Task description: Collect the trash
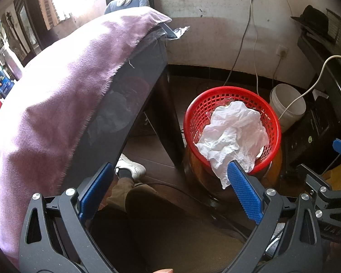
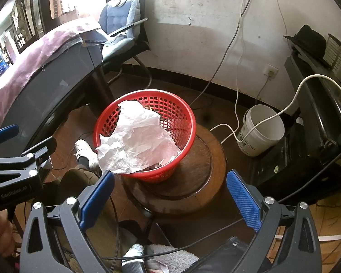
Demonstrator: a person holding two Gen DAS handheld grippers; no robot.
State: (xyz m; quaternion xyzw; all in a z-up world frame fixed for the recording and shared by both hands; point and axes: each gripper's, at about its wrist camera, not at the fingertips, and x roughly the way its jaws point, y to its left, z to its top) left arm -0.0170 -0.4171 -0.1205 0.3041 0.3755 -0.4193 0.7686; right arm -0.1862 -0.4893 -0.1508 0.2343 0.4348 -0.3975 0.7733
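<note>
I have both grippers hanging above the floor beside the table, and both are spread wide with nothing between the pads. The crumpled white paper (image 2: 137, 136) sits in the red basket (image 2: 181, 122), which stands on a round wooden stool (image 2: 204, 170). The sheet is not fully down inside — its near corner drapes over the rim on my side.

What the next move turns on: from the right gripper (image 2: 170, 199) the basket lies straight ahead and a little left, with the draped corner just above its left finger. From the left gripper (image 1: 170, 193) the basket (image 1: 193, 113) lies ahead and off to the right, the paper's (image 1: 234, 134) hanging tail just beside its right finger. The sheet's long axis seems to run from far rim toward me — so I judge the right one better lined up to push it in, though both are close
</note>
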